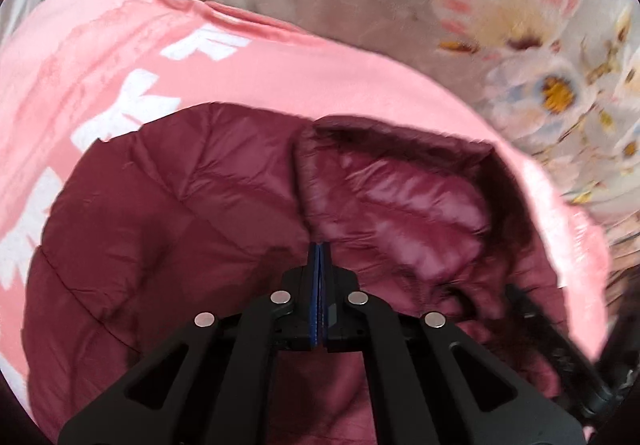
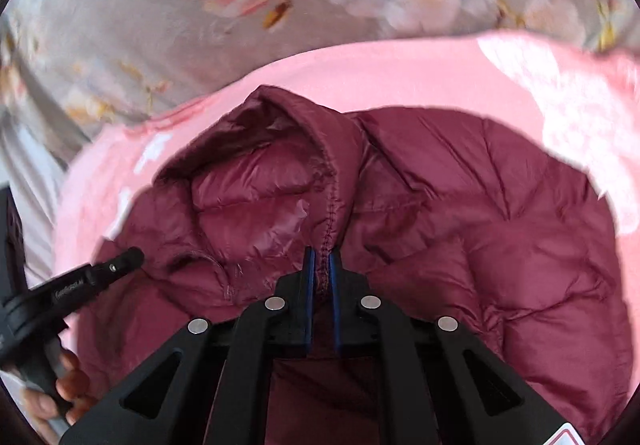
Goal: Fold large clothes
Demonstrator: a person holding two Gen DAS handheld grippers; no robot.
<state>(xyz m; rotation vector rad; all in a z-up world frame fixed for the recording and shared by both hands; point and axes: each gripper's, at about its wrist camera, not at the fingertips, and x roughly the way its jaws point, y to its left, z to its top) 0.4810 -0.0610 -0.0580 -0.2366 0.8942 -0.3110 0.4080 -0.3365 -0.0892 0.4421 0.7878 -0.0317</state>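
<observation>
Matte black left gripper — two slim fingers faced with blue pads, carried on angular linkage arms with long triangular cut-outs. Four round silver pivot discs across the joints, two inner and two outer.

Same build on the right gripper: black fingers, blue pads, four silver discs, plus a corner of a white-and-red label at the lower edge.

From the right wrist view, black tubular body with small pale lettering and a tiny screw near its tip — bare fingers around a black handle, no sleeve in sight.
</observation>
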